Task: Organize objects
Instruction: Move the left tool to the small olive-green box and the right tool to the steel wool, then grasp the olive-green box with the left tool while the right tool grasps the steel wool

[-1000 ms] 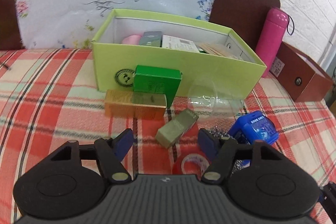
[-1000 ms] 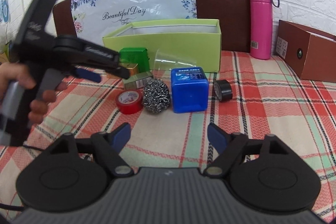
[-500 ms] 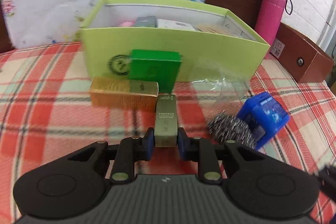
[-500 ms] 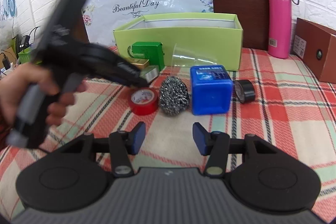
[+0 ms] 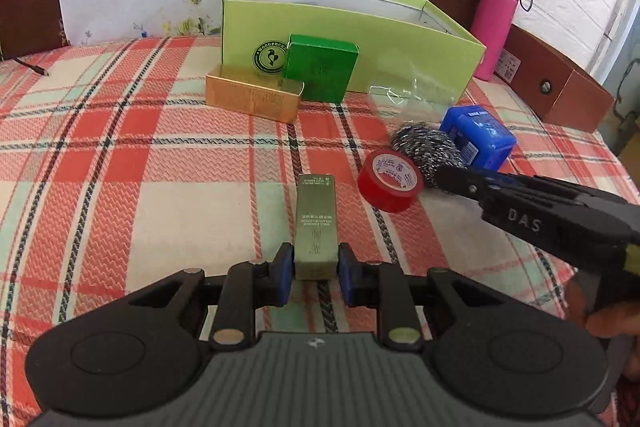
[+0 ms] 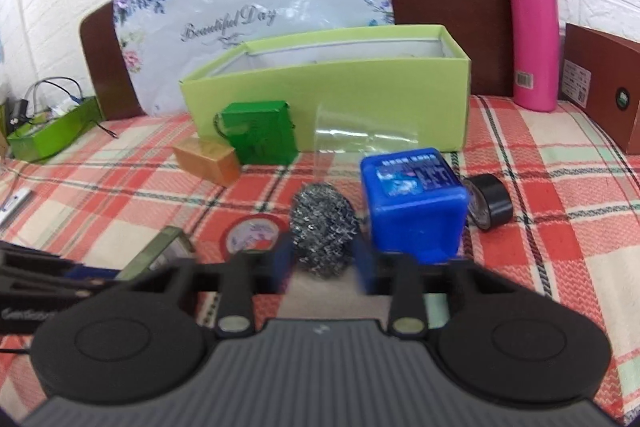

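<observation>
A: Step in hand?
B: Looks like pick-up, both sides. Left gripper (image 5: 315, 271) clamped on olive-gold slim carton (image 5: 316, 227), pads pressed to both long sides near its rear end. Right gripper (image 6: 323, 259) narrowed around steel wool scourer (image 6: 323, 229); blurry, so can't tell whether pads touch yet.
A: Carton's look?
B: Narrow, rectangular, metallic olive sheen, small print on top face, far end pointing straight ahead. Seems lifted off plaid cloth (image 5: 120, 167), though hard to be sure.
A: Scourer?
B: Tangled silver ball, springy prob., sitting between right fingers, just in front of them. Red tape roll (image 6: 252, 233) just left of it, blue plastic box (image 6: 414, 203) touching or nearly so on right.
A: Destination?
B: Prob. lime-green open box (image 5: 344, 27), straight ahead of left gripper, well beyond. Gold carton (image 5: 254, 93) and green box (image 5: 320, 71) lined up against its front wall; clear plastic cup (image 6: 360, 137) lying there too.
A: Next move needs?
B: Carry carton fwd and up, clear front wall, then release inside. For scourer: firm squeeze first, since mesh likely compresses and snags.
</observation>
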A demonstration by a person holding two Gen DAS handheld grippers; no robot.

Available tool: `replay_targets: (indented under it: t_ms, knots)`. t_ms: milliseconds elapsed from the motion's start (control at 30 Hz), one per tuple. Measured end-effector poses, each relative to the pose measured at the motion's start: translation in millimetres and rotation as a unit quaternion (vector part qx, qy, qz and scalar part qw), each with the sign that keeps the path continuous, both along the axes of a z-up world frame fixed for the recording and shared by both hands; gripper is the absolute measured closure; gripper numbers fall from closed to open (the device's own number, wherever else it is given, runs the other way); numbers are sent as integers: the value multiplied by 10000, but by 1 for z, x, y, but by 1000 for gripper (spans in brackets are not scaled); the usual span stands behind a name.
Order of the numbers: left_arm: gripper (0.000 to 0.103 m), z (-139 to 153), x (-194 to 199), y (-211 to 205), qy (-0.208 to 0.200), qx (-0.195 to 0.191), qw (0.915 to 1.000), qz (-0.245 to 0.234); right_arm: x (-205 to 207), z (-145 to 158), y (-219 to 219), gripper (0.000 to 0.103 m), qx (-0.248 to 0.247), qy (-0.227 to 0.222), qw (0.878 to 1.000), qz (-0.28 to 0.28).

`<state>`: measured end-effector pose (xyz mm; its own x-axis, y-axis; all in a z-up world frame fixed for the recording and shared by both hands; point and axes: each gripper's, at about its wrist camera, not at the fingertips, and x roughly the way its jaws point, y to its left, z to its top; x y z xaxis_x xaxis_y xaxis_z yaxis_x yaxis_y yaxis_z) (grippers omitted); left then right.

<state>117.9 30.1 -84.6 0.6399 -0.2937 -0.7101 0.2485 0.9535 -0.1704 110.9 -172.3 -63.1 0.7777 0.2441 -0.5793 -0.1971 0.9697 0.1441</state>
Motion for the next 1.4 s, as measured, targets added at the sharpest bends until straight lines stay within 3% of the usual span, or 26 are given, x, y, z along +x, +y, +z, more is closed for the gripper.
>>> replay_targets:
  t_ms: [200, 233, 300, 367, 433, 533, 667, 700, 1100, 1233, 1300, 1400]
  knots:
    - [75, 2, -1, -4, -10, -22, 10000, 58, -29, 8, -11, 89, -72, -74, 9999, 136]
    - [73, 2, -2, -4, -23, -15, 10000, 72, -36, 10, -14, 89, -64, -73, 9998, 151]
    - [57, 4, -4, -5, -83, 17, 9999, 132, -49, 14, -18, 89, -59, -40, 9998, 185]
    - [51, 5, -5, -5, -145, 38, 9997, 199, -63, 16, -22, 89, -17, 72, 9994, 326]
    - [51, 6, -5, -6, -132, 12, 9997, 195, -73, 16, -24, 88, 21, 231, 9986, 474]
    - [51, 6, -1, -10, -76, -13, 9998, 200, -82, 16, -24, 78, -121, 138, 9985, 508]
    - [51, 2, 4, -16, -50, 107, 9997, 207, -78, 14, -25, 55, -49, 123, 9992, 371]
    - [51, 0, 6, -17, -37, 138, 9997, 217, -76, 13, -26, 53, -49, 119, 9993, 359]
    - [50, -2, 12, -24, -115, 349, 9992, 135, -54, 0, -18, 52, 92, 280, 9991, 319]
    - [53, -4, 14, -26, -172, 414, 9990, 68, -50, -5, -13, 53, 127, 346, 9987, 363]
    - [79, -4, 12, -30, -255, 574, 9980, -18, -51, -8, -10, 63, 4, 350, 9987, 358]
    - [80, 1, 5, -31, -188, 396, 9989, -170, -57, -4, -11, 67, 31, 332, 9986, 419]
